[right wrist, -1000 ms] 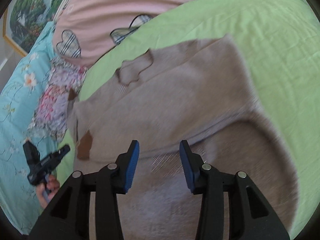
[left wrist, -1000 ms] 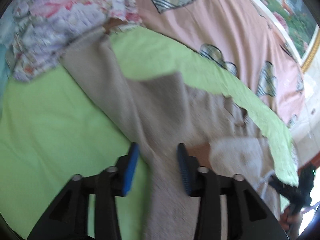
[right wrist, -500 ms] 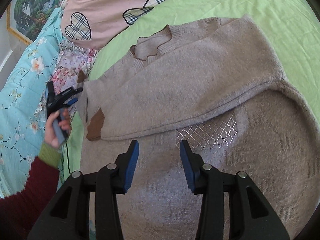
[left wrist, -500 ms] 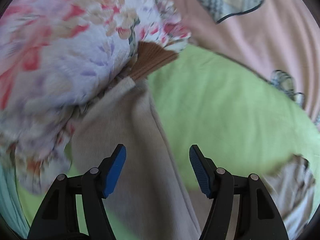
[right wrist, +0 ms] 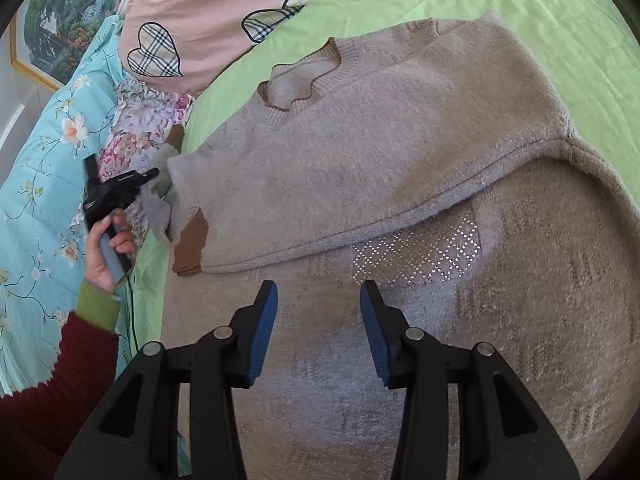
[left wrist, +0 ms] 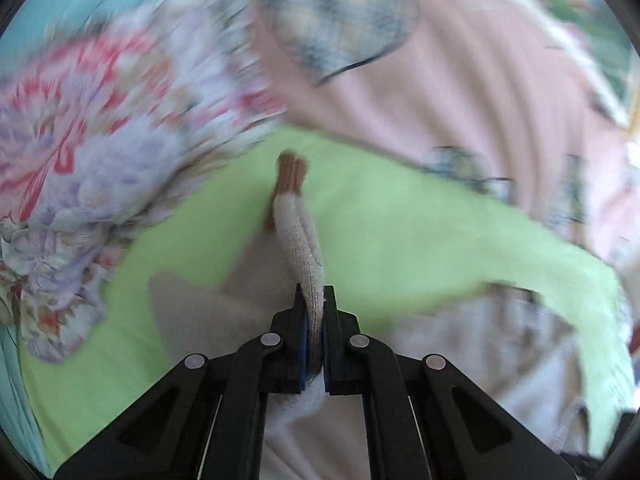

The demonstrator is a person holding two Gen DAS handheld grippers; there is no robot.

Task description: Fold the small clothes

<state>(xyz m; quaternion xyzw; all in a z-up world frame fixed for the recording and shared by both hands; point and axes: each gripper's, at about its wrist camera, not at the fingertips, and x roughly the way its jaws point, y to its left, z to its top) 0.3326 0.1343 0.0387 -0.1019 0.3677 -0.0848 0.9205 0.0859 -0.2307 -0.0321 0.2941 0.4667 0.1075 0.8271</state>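
Note:
A beige knitted sweater [right wrist: 400, 168] with brown cuffs lies spread on a green sheet [right wrist: 540, 4]. One sleeve is folded across its chest, its brown cuff [right wrist: 192, 244] at the left. My left gripper [left wrist: 314, 300] is shut on the other sleeve [left wrist: 304, 236], whose brown cuff [left wrist: 290, 174] sticks out ahead of the jaws. It also shows in the right wrist view [right wrist: 150, 174], at the sweater's left edge, gripping that sleeve. My right gripper [right wrist: 318, 300] is open and empty, hovering over the sweater's lower body.
A floral cloth [left wrist: 100, 128] lies left of the sleeve. A pink quilt with plaid hearts [right wrist: 208, 12] lies beyond the sheet. A turquoise floral bedspread [right wrist: 40, 168] runs along the left. A framed picture [right wrist: 48, 28] hangs at the far left.
My left gripper has closed on the sleeve and lifted it off the sheet; half a second ago it was open above it. My right gripper has stayed open over the sweater.

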